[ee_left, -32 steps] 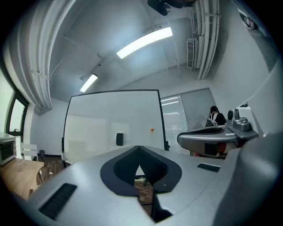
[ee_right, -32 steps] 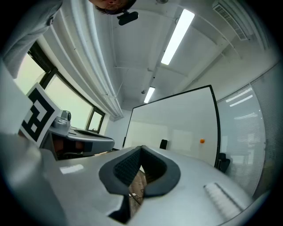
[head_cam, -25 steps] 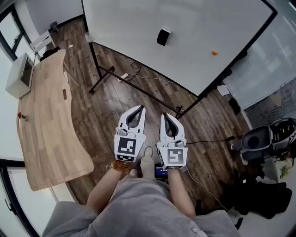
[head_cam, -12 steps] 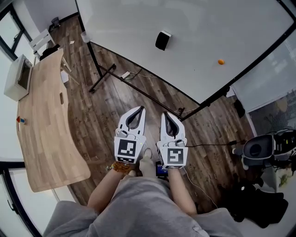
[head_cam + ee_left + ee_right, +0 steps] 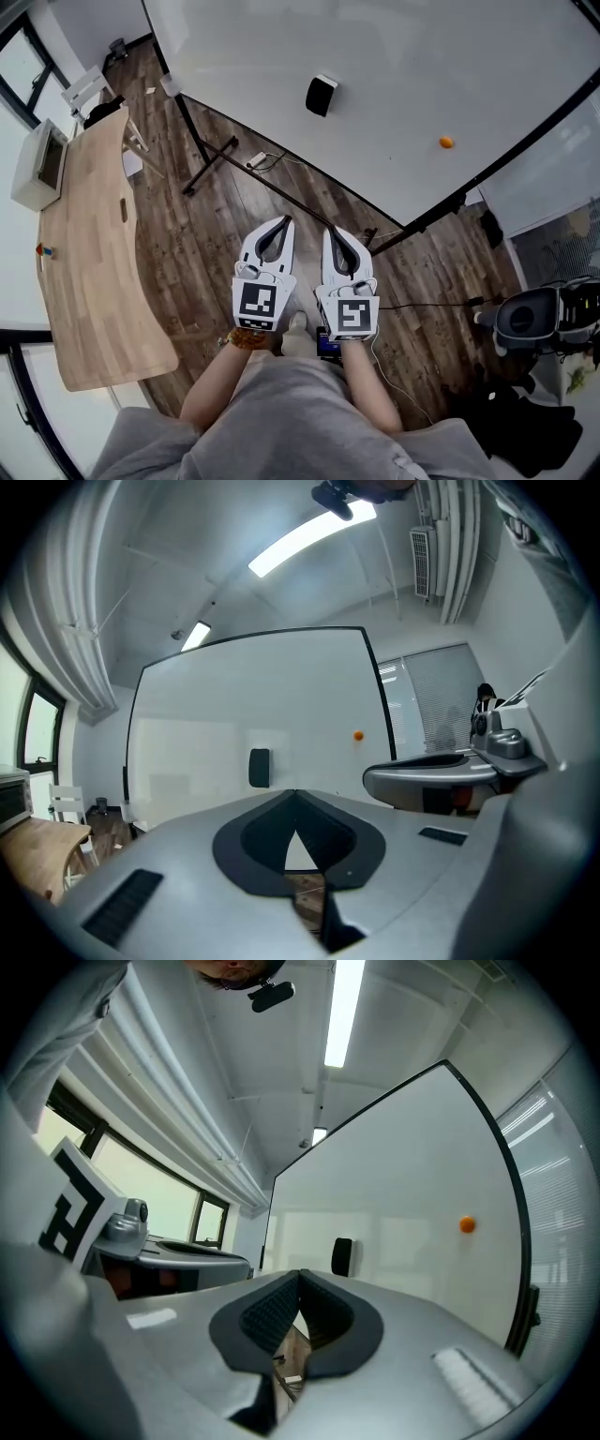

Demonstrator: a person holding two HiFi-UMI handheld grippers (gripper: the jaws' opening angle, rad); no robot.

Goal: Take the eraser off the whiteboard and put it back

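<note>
A black eraser [image 5: 321,95] clings to the big whiteboard [image 5: 394,66] ahead of me; it also shows in the left gripper view [image 5: 259,767] and in the right gripper view [image 5: 342,1256]. Both grippers are held side by side, level, over the wood floor, well short of the board. My left gripper [image 5: 284,221] is shut with nothing in it; its jaw tips meet [image 5: 294,792]. My right gripper [image 5: 331,231] is shut and empty too, its tips touching [image 5: 300,1273].
An orange magnet [image 5: 446,142] sticks to the board right of the eraser. The board's black stand [image 5: 211,155] and cables [image 5: 272,159] lie on the floor ahead. A wooden table [image 5: 89,244] is at left, a chair and dark bags [image 5: 530,319] at right.
Both grippers have advanced toward the whiteboard; the board and eraser now sit closer and lower in the head view. The jaws stayed shut.
</note>
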